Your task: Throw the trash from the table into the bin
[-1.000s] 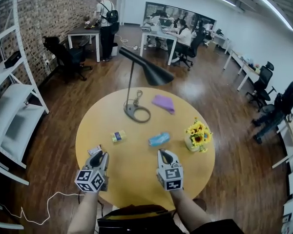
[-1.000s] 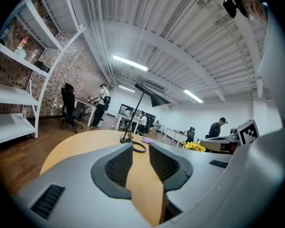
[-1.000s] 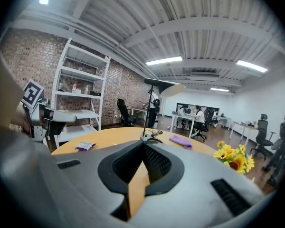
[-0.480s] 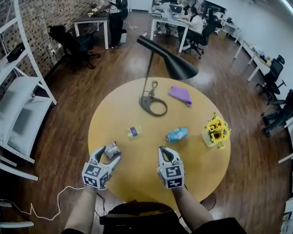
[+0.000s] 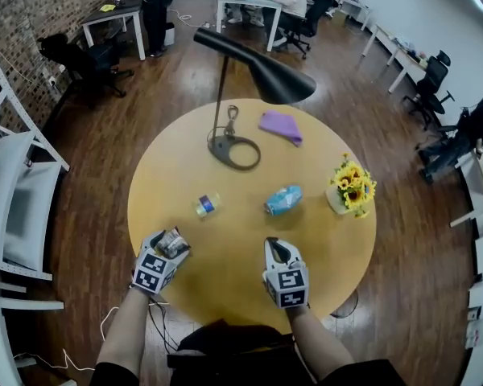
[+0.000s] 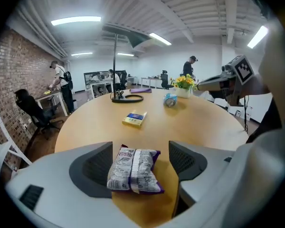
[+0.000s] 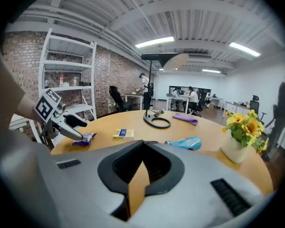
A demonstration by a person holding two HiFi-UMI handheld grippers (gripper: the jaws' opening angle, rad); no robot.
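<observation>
spreading wide within the last second, the left gripper has had its jaws opening and has dropped toward the table edge. its fingers now stand apart on either side of the crinkled silver-and-purple snack packet. a second ago that gripper was nearly closed, just behind the packet. the packet lies flat on the round yellow wooden table, near the front left rim. the left pad is close to it, a clear gap shows at the right pad, and neither presses on it.

this looks like the set-up for a first pick, and closing the jaws is what it calls for next. the right gripper hovers over the front of the table with its fingers together and nothing between them.

the small yellow-and-blue box and the crumpled light-blue wrapper lie untouched further in, so most of the clearing seems left to do. no bin shows in any view.
</observation>
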